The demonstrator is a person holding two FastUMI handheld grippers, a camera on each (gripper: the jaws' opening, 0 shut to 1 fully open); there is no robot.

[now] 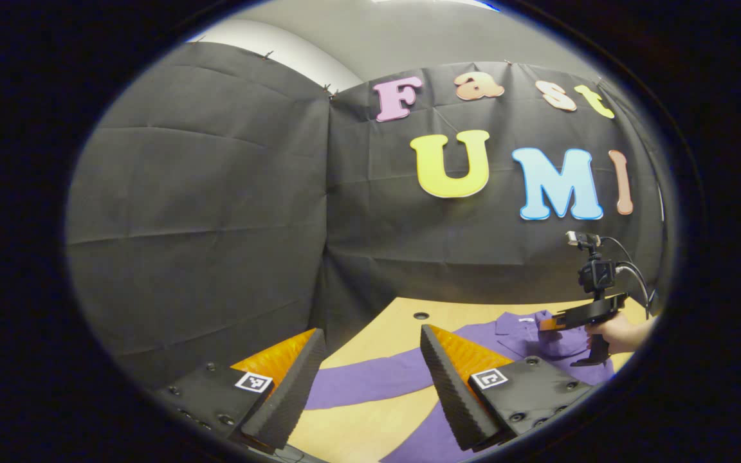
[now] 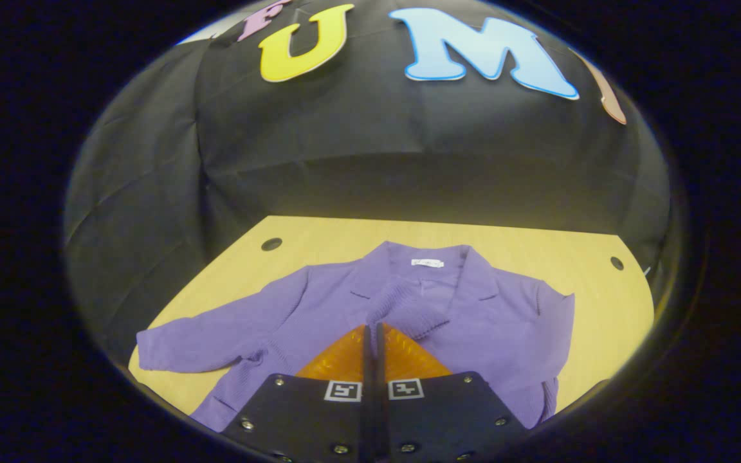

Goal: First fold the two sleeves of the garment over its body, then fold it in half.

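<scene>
The left tongs (image 1: 370, 360) hang wide apart above the outstretched sleeve (image 1: 370, 379). The right tongs (image 2: 374, 341), closed with nothing visibly between them, hover over the purple garment (image 2: 486, 315) on the tabletop (image 2: 538, 247). Pinching a cuff edge cleanly should keep the fold flat.

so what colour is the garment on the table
Purple, a plain knit; the garment shows best in the right gripper view.

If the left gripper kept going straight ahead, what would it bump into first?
Probably the purple garment's outstretched sleeve, lying on the wooden table just past the open left gripper. If it passed above, the black cloth wall comes next; depth is unclear.
</scene>
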